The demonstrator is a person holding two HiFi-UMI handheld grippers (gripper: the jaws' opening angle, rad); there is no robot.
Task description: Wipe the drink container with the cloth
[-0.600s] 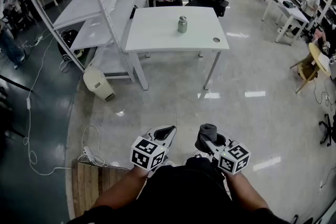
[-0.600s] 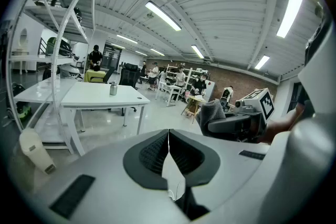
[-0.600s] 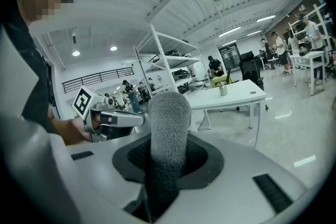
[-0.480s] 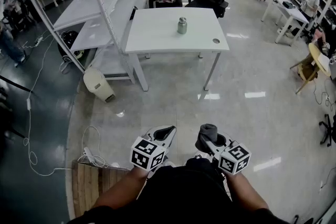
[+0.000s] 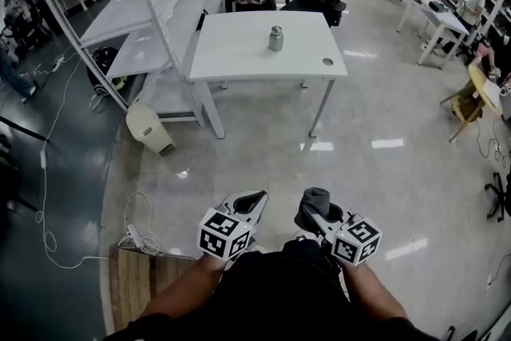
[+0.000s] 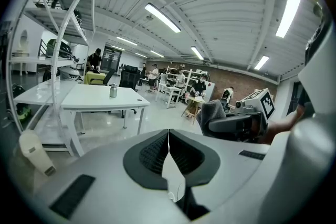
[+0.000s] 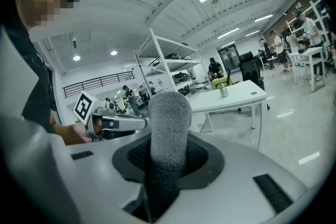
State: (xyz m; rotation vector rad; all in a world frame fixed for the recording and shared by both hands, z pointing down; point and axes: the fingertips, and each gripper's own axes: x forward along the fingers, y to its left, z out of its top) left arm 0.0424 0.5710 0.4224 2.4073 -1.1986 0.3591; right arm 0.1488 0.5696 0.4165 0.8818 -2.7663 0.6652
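Drink container [image 5: 276, 37] stands far off on table [image 5: 231, 56], unreached; right gripper [image 5: 318, 212] pinches cloth [image 7: 169, 123], left gripper [image 5: 252, 202] closed, empty; approach looks next.

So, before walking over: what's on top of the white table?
A metal drink container stands upright, plus a small round spot near the table edge. The container's far side is hidden.

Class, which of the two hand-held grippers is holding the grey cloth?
The right hand-held gripper: its jaws clamp the grey cloth; the left hand-held gripper is shut, empty.

Left hand-held gripper [image 5: 255, 197] closed, right [image 5: 318, 213] clamped
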